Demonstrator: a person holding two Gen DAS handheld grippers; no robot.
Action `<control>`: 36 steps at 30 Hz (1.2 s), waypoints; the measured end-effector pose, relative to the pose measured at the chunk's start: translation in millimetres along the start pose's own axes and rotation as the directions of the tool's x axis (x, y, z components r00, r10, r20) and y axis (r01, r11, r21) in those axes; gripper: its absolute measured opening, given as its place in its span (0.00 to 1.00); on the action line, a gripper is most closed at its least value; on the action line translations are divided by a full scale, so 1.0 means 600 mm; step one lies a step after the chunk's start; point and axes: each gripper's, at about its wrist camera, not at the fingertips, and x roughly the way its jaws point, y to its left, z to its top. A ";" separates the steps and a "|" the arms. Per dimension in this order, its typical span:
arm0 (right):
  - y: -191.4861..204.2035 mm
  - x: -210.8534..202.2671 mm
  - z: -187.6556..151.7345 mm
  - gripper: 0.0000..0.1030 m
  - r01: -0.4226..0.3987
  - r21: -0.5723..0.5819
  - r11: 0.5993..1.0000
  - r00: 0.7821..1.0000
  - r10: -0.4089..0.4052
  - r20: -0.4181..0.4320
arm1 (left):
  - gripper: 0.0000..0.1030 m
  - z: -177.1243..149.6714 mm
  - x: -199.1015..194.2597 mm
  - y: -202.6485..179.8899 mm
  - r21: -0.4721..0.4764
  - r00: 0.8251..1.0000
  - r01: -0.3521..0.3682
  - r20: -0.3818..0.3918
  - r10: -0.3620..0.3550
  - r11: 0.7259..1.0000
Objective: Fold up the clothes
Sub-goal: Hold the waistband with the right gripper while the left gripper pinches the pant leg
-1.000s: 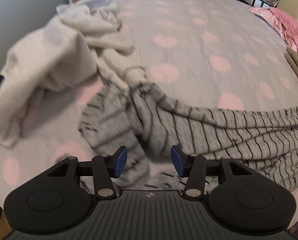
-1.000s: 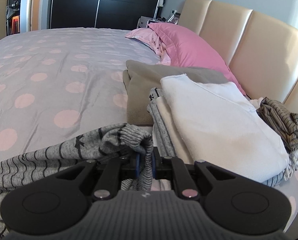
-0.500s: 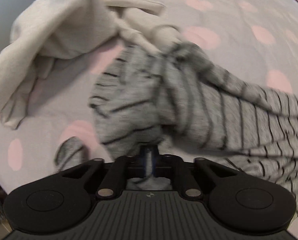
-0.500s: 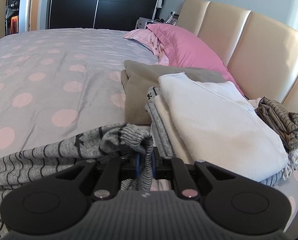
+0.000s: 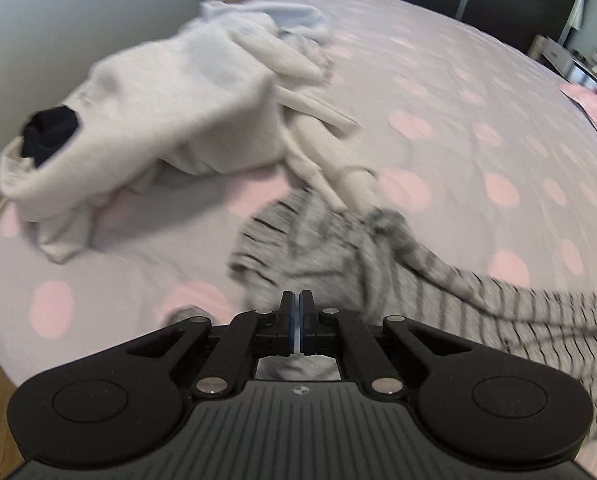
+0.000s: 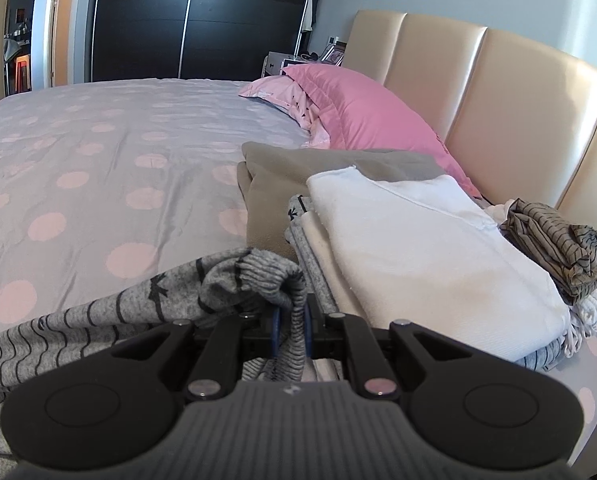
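Left wrist view, blurred: crumpled cream sweatshirt [image 5: 150, 120] heaped at far left of the polka-dot bedsheet [image 5: 478, 92], soft fleece, a dark patch at one opening. Just right of it, the grey striped garment [image 5: 338, 248], a thin knit with black lines, stretches long-axis rightward out of frame. Left gripper [image 5: 297, 304] has its blue pads pressed together; grey cloth shows just beneath them, likely pinched, but blur makes it uncertain. Right wrist view: right gripper [image 6: 290, 320] clenched on a bunched ribbed end of the same striped garment [image 6: 138, 304], trailing left. Right of it, a stack of folded clothes [image 6: 418, 248], white terry on top, then the pink pillow [image 6: 358, 112] against the padded beige headboard [image 6: 518, 92].
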 end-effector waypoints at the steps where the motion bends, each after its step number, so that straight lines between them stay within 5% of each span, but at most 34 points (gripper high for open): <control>1: 0.000 -0.001 0.000 0.12 0.000 0.002 1.000 1.000 0.000 0.000 | 0.04 -0.004 0.007 -0.010 0.015 1.000 0.004 -0.018 -0.004 1.000; 3: 0.001 -0.002 -0.001 0.13 0.001 0.002 1.000 1.000 -0.001 0.001 | 0.17 -0.014 0.022 -0.031 0.039 0.999 0.007 -0.053 -0.005 0.999; 7: 0.002 0.001 -0.004 0.13 0.005 0.006 1.000 1.000 -0.005 -0.007 | 0.18 -0.027 0.061 -0.060 0.090 0.993 0.007 -0.117 0.004 0.996; 13: 0.003 0.007 -0.006 0.13 0.008 0.003 1.000 1.000 -0.008 -0.013 | 0.19 -0.049 0.124 -0.084 0.168 0.970 -0.094 -0.208 0.129 0.981; 19: 0.006 0.014 -0.006 0.13 0.007 -0.003 1.000 1.000 -0.007 -0.016 | 0.32 -0.058 0.140 -0.095 0.192 0.968 -0.125 -0.193 0.163 0.973; 21: 0.007 0.015 -0.005 0.13 0.007 -0.002 1.000 1.000 -0.007 -0.018 | 0.45 -0.063 0.139 -0.102 0.184 0.970 -0.120 -0.186 0.155 0.975; 25: 0.009 0.010 -0.005 0.13 0.006 -0.008 1.000 1.000 -0.006 -0.007 | 0.49 -0.079 0.140 -0.116 0.201 0.969 -0.157 -0.160 0.191 0.967; 28: 0.007 0.010 -0.009 0.13 0.009 -0.015 1.000 1.000 -0.009 -0.004 | 0.31 -0.084 0.131 -0.113 0.205 0.966 -0.189 -0.140 0.220 0.960; 30: 0.005 0.011 -0.013 0.13 0.011 -0.014 1.000 1.000 -0.011 -0.010 | 0.08 -0.084 0.124 -0.102 0.227 0.958 -0.217 -0.138 0.252 0.949; 33: 0.000 0.010 -0.016 0.13 0.010 -0.007 1.000 1.000 -0.010 -0.012 | 0.03 -0.078 0.099 -0.074 0.167 0.966 -0.196 -0.134 0.219 0.966; 36: -0.004 0.000 -0.017 0.13 0.002 -0.003 1.000 1.000 -0.002 0.009 | 0.02 -0.064 0.044 -0.049 0.101 0.979 -0.192 -0.051 0.198 0.976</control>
